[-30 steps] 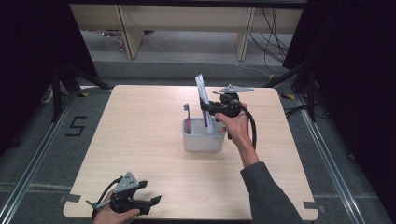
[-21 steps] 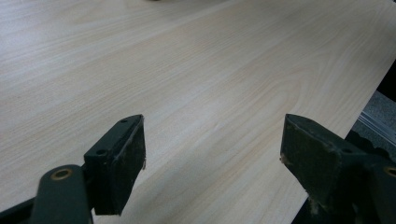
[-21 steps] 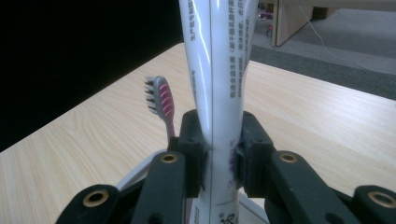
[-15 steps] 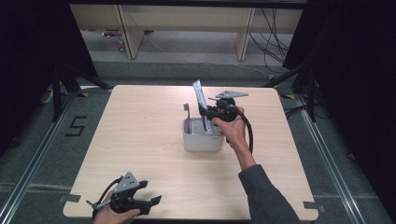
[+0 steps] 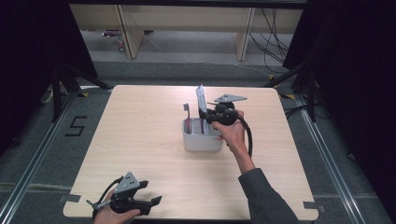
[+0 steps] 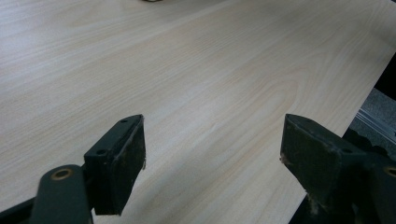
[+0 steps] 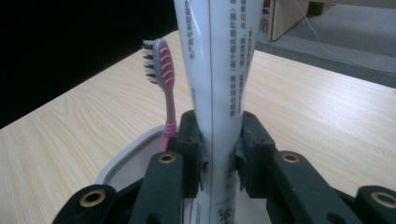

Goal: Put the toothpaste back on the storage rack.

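A white tube (image 7: 215, 70) stands upright between the jaws of the right gripper (image 7: 218, 151), which clamp it from both sides over the open top of a grey holder (image 5: 201, 140) near the middle of the table (image 5: 140, 140). A pink toothbrush (image 7: 163, 79) stands in the holder just beside the tube, bristles up. Well apart from the holder, at the table's near left edge, the left gripper (image 5: 140, 205) rests in the person's hand, its jaws spread wide with nothing between them
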`<control>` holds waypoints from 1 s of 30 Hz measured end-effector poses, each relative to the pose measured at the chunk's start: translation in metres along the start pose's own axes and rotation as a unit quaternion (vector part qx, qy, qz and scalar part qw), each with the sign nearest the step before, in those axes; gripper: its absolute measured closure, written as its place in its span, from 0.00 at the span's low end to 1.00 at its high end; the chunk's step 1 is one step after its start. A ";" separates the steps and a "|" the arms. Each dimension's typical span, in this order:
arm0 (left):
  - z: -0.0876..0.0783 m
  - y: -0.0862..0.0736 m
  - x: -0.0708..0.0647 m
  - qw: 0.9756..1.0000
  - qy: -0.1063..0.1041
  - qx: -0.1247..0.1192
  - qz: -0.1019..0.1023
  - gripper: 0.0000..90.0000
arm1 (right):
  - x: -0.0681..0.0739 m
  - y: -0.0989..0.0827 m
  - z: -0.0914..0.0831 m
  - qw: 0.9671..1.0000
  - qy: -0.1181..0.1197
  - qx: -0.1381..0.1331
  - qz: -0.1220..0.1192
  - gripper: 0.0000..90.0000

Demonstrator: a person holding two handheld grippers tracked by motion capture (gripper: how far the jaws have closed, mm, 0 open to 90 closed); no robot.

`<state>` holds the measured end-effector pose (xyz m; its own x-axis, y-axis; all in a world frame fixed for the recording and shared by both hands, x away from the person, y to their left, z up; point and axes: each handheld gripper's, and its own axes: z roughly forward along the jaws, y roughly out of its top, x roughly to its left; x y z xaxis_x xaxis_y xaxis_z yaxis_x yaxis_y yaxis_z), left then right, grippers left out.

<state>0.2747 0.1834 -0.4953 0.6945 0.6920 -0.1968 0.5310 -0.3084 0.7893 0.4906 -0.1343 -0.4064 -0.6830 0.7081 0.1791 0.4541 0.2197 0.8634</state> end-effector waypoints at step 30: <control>0.001 -0.001 -0.001 1.000 -0.001 0.008 0.007 0.24 | 0.019 -0.004 -0.018 1.000 0.007 -0.002 -0.022 0.49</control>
<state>0.2740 0.1820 -0.4965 0.7026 0.6865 -0.1873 0.5287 -0.3276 0.7830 0.4652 -0.1334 -0.3983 -0.7107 0.6878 0.1476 0.4212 0.2480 0.8724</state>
